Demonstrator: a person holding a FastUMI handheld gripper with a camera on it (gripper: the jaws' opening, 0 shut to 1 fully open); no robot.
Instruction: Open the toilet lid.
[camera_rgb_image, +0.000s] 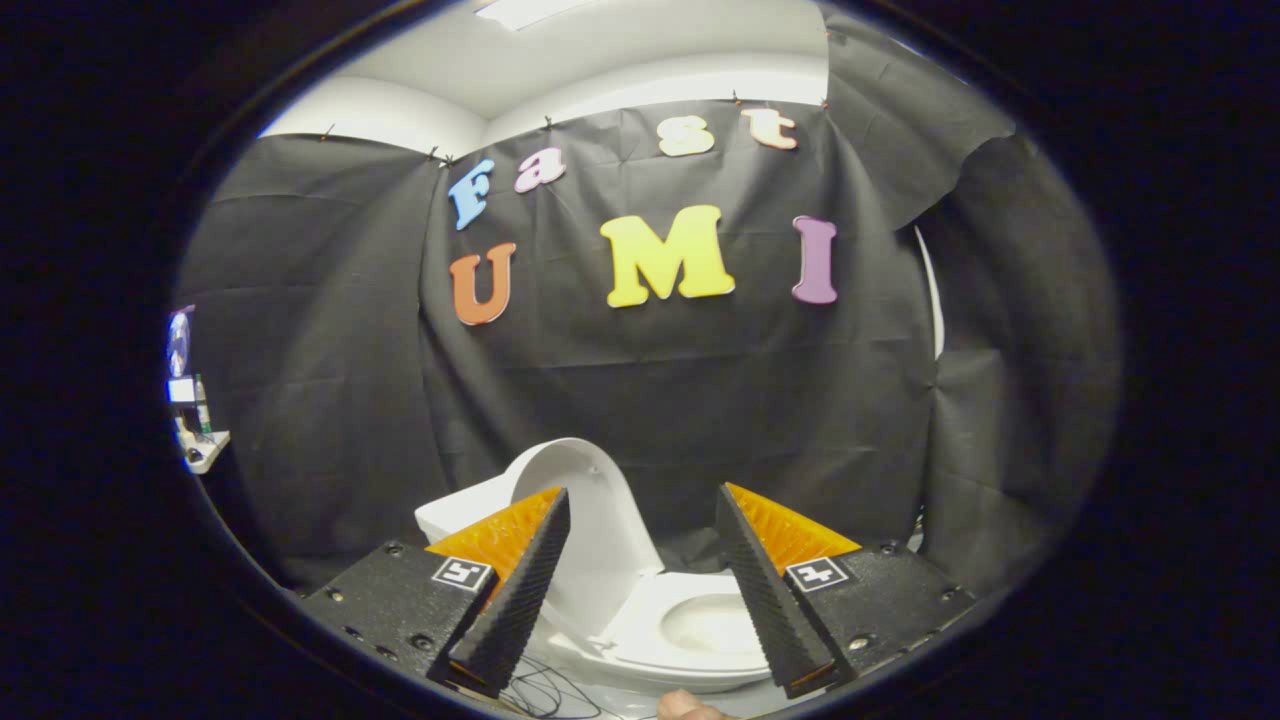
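The hand-held gripper (640, 590) has its two black and orange fingers (520, 590) spread wide apart, holding nothing. Between and just beyond them sits the white shiny toilet (690, 640). Its white rounded lid (590, 520) stands up, leaning back by the left finger. The bowl is open. A fingertip (685, 706) shows below.

- I can read no text, brand or number on the toilet (690, 620).
- Each finger base of my open tongs (645, 590) carries a small square marker (462, 573) with a pattern, not words.
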